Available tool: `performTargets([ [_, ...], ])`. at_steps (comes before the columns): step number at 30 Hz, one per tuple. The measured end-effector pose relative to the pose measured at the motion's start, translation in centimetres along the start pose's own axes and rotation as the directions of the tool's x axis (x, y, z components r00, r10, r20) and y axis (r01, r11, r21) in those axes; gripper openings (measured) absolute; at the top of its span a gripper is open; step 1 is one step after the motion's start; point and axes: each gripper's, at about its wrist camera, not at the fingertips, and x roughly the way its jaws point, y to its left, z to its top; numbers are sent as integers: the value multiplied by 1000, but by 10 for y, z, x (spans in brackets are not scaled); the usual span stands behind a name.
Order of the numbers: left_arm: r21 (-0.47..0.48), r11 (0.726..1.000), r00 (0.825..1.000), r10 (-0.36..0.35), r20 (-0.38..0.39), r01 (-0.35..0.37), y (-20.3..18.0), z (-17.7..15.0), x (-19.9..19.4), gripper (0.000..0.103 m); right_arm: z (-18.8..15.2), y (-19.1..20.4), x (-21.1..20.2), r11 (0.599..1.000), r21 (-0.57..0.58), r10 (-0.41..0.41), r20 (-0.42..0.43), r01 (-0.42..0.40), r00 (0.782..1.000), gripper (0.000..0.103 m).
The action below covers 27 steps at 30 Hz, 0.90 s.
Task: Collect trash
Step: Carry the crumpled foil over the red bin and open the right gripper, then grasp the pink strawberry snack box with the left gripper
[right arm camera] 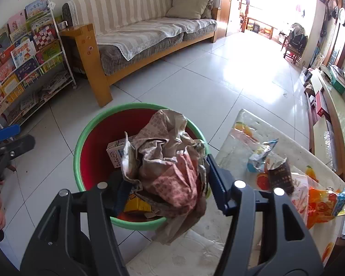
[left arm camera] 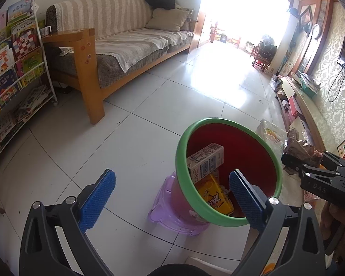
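Observation:
A red trash bin with a green rim (left arm camera: 227,218) (right arm camera: 80,142) stands on a purple stool (left arm camera: 163,204) beside the table. Inside lie a white carton (left arm camera: 207,161) (right arm camera: 115,154) and a yellow carton (left arm camera: 216,197). My right gripper (right arm camera: 165,184) is shut on a crumpled brown paper bag (right arm camera: 170,161) and holds it over the bin's mouth; it also shows in the left wrist view (left arm camera: 301,149). My left gripper (left arm camera: 172,195) is open and empty, its blue pads (left arm camera: 99,197) spread at the bin's near rim.
The table (right arm camera: 287,147) with a fruit-print cover on the right holds snack wrappers (right arm camera: 262,151), a dark packet (right arm camera: 280,174) and an orange bag (right arm camera: 322,204). A wooden sofa (left arm camera: 126,46) and a book rack (left arm camera: 13,73) stand behind on the tiled floor.

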Motion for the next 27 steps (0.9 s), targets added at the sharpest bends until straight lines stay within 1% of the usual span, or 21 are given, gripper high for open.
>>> performTargets([
  [2,-18,1000,1000,9,3,-9,12,-2,-3,95,0,6,13,1000,-6,-1,-30,1,1000,59],
  [4,-31,999,1000,17,4,-17,21,-3,-5,95,0,10,21,1000,-10,-6,-47,6,999,63],
  [6,-31,999,1000,28,4,-28,25,-4,-5,95,-2,13,25,1000,-11,-4,-68,4,998,79],
  [7,-31,999,1000,31,2,-31,26,-4,-4,95,-3,15,25,1000,-12,-5,-68,4,998,82],
  [9,-41,999,1000,27,-6,-27,28,-5,-2,95,-4,17,20,1000,-22,-13,-59,12,998,95],
  [11,-43,999,1000,21,-12,-21,26,-6,0,95,-6,18,14,999,-31,-18,-53,17,998,98],
  [14,-31,999,1000,4,-13,-5,16,-8,0,95,-9,12,4,999,-28,-26,-48,25,999,98],
  [17,-17,1000,1000,-21,-13,20,-2,-11,0,95,-19,-2,-12,999,-3,-38,-35,38,999,98],
  [22,31,998,998,-63,-21,63,-37,-13,2,95,-50,-34,-44,996,43,-78,-24,79,997,98],
  [27,90,989,992,-117,-41,120,-83,-18,5,95,-84,-74,-77,987,101,-125,-22,127,992,98],
])
